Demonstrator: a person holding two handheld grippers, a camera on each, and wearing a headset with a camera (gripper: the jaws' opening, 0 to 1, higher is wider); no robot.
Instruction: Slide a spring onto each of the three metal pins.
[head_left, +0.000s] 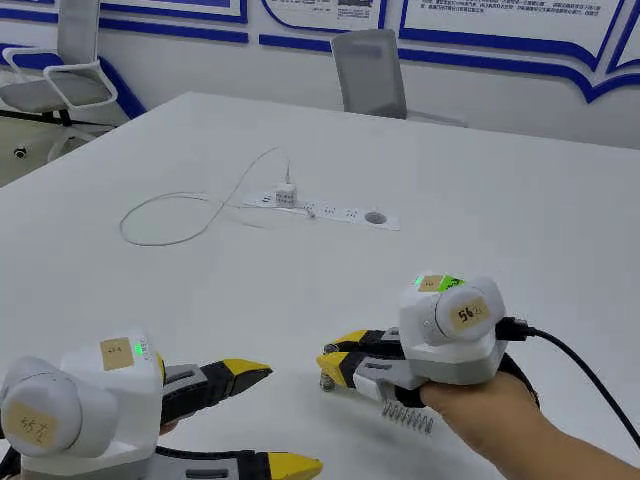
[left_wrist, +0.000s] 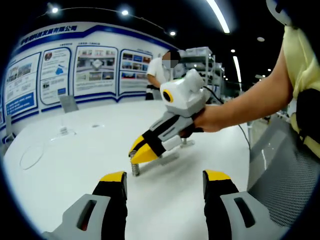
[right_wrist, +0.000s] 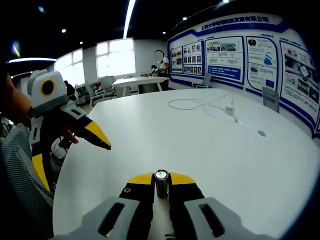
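Nearest us, low at the left of the head view, the left gripper (head_left: 278, 418) hovered just above the table (head_left: 300, 290) with its jaws wide apart and nothing between them. Its own view agreed, with bare tabletop in the gap. We judged it was parked there on standby, aimed at the work so it could steady or take over. Across from it the right gripper (head_left: 335, 362) was tipped down to the surface, jaws pinched closed on an upright spring (head_left: 327, 381). The right gripper view showed the coil (right_wrist: 161, 184) standing between the yellow tips, with a dark round end at its top. We could not tell whether a pin sat inside it. The grip was low on the coil, probably to keep it vertical and stop it buckling. A loose spring (head_left: 406, 416) lay on its side on the table, close under the right gripper's body, within easy reach for a later pin. A power strip (head_left: 320, 210) lay well apart, mid-table, clear of the work. We judged the task to be at an early stage.
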